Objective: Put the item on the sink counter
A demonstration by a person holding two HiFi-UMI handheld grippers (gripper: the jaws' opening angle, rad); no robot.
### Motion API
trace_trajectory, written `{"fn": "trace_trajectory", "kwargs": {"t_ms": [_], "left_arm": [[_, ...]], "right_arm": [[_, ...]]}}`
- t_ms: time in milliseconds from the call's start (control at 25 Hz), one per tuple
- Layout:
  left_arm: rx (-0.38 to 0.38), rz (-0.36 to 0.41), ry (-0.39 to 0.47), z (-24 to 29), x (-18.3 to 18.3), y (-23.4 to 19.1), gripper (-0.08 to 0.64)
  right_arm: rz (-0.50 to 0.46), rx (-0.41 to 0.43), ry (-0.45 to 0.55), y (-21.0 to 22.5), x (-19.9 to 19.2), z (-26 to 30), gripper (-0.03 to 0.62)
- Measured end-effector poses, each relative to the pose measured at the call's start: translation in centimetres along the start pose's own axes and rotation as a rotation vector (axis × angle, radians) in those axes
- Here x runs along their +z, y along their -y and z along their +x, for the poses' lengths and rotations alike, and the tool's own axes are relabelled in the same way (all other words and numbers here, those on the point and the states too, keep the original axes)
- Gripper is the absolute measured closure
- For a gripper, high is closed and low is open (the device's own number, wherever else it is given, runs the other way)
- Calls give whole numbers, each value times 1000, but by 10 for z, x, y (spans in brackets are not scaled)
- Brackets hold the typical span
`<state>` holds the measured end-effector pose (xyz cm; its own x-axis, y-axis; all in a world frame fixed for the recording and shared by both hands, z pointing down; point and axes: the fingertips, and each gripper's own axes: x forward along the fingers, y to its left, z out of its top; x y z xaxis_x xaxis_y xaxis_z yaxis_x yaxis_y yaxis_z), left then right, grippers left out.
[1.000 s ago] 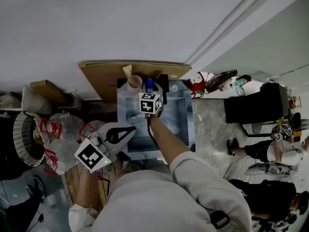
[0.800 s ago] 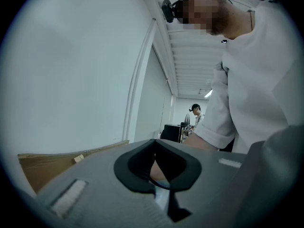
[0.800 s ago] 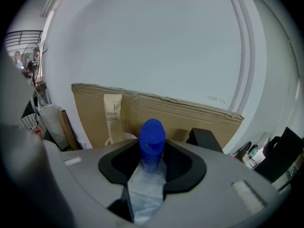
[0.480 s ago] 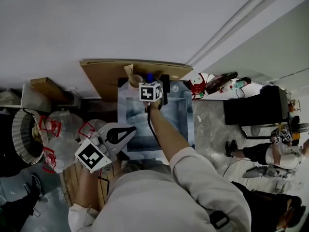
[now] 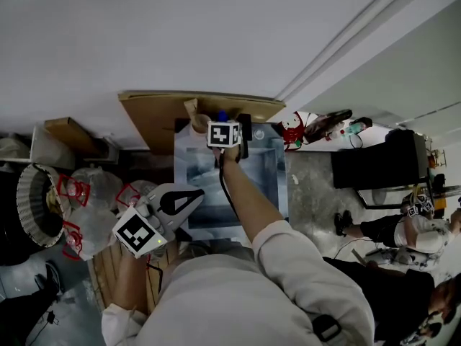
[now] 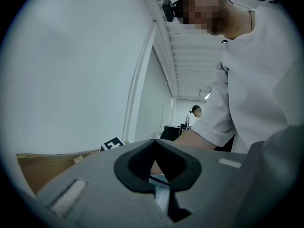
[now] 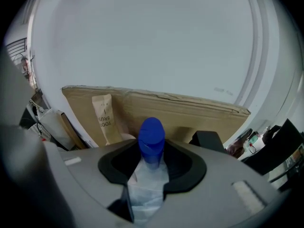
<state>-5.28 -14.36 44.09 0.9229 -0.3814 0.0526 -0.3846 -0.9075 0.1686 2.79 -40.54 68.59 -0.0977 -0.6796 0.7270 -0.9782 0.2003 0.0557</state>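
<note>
Right gripper (image 7: 151, 161): jaws partly closed and clamped on the body of the bottle; the arm reaches across the sink (image 5: 265, 170) to its far edge
Bottle (image 7: 152, 133): clear with a blue cap, upright between the right jaws, at the far edge of the sink, just in front of the cardboard sheet (image 5: 155, 114); contact with the counter cannot be determined
Left gripper (image 5: 196, 194): jaws fully together, nothing held; positioned at the near left corner of the sink
Cardboard sheet: stands against the wall beyond the sink
Paper bag (image 7: 104, 114): brown, leans on the cardboard sheet, left of the bottle
Black block (image 7: 207, 139): right of the bottle
</note>
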Motion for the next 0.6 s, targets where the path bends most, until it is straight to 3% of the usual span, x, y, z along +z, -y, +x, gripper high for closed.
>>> {"fn": "trace_trajectory", "kwargs": {"t_ms": [600], "left_arm": [[-7, 1, 12, 0, 1, -1, 554]], "right_arm": [[24, -8, 35, 3, 15, -8, 429]]}}
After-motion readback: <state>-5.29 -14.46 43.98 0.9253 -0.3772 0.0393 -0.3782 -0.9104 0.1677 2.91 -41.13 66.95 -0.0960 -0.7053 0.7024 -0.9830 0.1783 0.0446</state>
